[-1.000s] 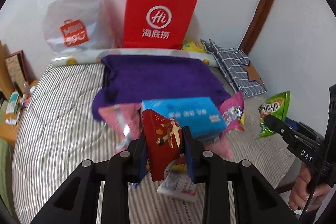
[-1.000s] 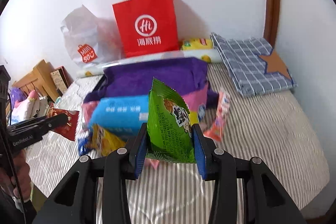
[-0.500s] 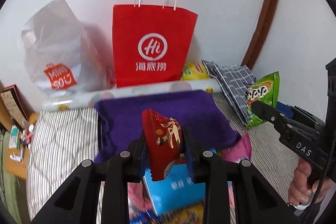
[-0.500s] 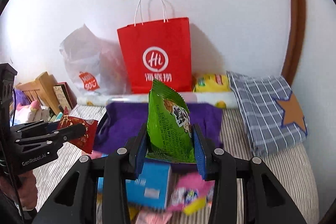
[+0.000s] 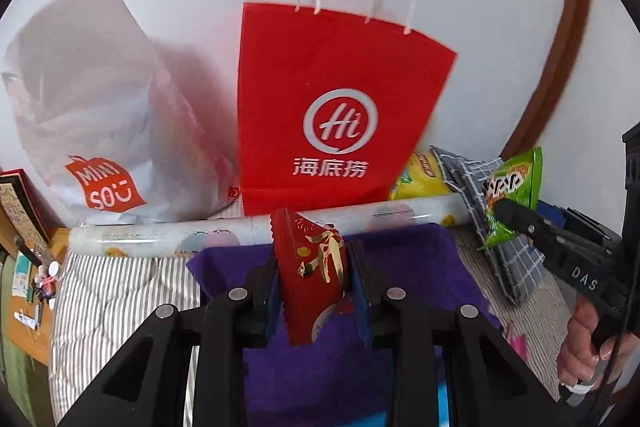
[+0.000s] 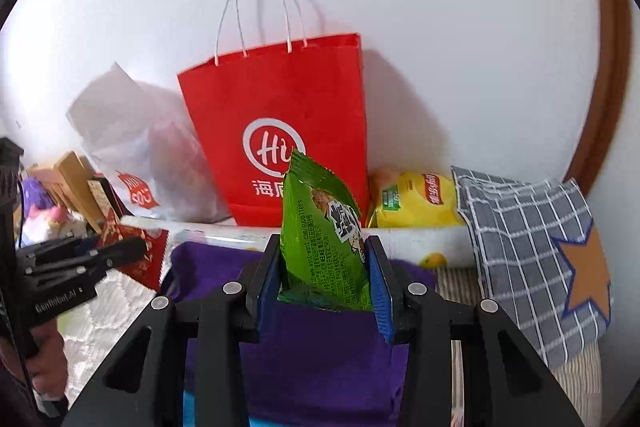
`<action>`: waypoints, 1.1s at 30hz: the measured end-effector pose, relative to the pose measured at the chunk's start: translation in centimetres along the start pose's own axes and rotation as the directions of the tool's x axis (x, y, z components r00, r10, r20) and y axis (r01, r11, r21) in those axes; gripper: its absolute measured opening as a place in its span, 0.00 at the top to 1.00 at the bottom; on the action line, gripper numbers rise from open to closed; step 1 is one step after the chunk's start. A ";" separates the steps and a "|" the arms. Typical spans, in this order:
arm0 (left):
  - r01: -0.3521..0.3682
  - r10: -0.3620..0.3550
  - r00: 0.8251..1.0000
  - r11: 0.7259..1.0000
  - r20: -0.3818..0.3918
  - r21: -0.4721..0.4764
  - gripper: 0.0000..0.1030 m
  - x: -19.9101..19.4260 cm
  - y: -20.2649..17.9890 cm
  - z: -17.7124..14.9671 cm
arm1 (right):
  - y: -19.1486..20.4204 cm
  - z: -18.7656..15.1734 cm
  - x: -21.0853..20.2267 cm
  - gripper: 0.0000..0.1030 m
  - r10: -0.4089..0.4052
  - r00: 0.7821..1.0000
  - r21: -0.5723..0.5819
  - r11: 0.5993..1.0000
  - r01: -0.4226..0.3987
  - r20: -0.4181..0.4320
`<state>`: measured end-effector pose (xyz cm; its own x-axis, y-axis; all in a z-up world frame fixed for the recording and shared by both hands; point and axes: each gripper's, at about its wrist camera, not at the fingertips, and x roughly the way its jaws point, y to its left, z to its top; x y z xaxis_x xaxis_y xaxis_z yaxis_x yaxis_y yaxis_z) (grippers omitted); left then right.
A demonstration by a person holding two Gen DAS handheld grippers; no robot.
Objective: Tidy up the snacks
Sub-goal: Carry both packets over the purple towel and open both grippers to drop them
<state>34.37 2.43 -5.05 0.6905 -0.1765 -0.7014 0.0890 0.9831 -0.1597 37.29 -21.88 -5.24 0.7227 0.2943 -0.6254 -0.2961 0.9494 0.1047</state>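
Both pairs of fingers are clamped on snack packets. Pinched upright in the left gripper is a red snack packet, and the right gripper squeezes a green snack packet the same way, its top standing above the blue pads. Each packet hangs over the purple cloth spread on the striped bed. At the bed's head edge, against the wall, a red paper bag stands upright with its mouth open, a white plastic bag to its left and a yellow chip bag to its right. A checked cushion lies toward the bed's right edge.
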 end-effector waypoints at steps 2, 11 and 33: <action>-0.002 0.002 1.000 1.000 -0.017 -0.013 0.72 1.7 1.1 0.0 | -0.6 -0.2 1.5 0.61 -0.003 1.000 0.002 1.000 0.003 -0.020; -0.025 0.015 0.990 0.997 -0.141 -0.073 0.72 7.0 4.6 -1.4 | -2.1 -2.9 9.1 0.61 0.020 0.973 -0.032 0.999 -0.028 -0.229; -0.036 0.018 0.969 0.997 -0.245 -0.069 0.72 10.4 4.0 -2.8 | -3.0 -5.2 12.3 0.60 -0.010 0.937 -0.042 0.999 -0.005 -0.350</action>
<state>39.91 4.38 -14.88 0.4951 -0.1649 -0.8530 0.0142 0.9832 -0.1818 43.85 -21.66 -17.27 0.4612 0.2279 -0.8575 -0.3258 0.9424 0.0752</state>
